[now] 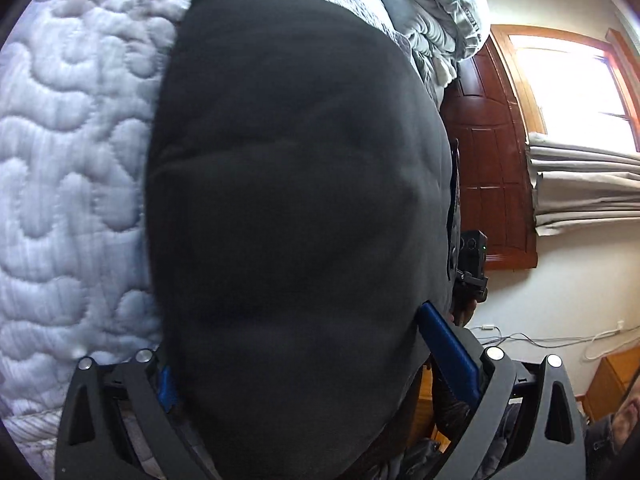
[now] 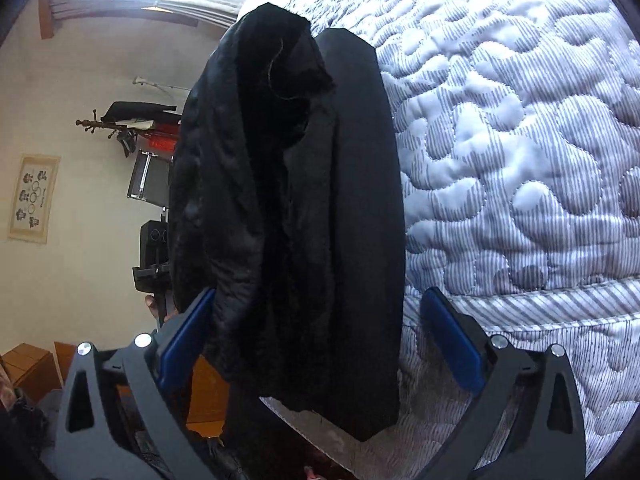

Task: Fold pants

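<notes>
The black pants [image 1: 296,200] fill the middle of the left wrist view, lying over the quilted bed [image 1: 72,160]. My left gripper [image 1: 304,356] has its blue pads wide apart on either side of the cloth, open around it. In the right wrist view the pants [image 2: 288,208] show as a folded stack with a fleecy inner lining, at the edge of the bed [image 2: 520,140]. My right gripper [image 2: 316,340] is open, its blue pads apart on either side of the stack. The other gripper's camera unit [image 1: 472,264] shows past the pants' right edge.
A bunched pale blue duvet [image 1: 432,12] lies at the head of the bed. Beyond the bed are a brown wooden door [image 1: 488,160], a window with grey curtains [image 1: 580,184], cables on the wall, a coat rack [image 2: 128,120] and a wooden floor.
</notes>
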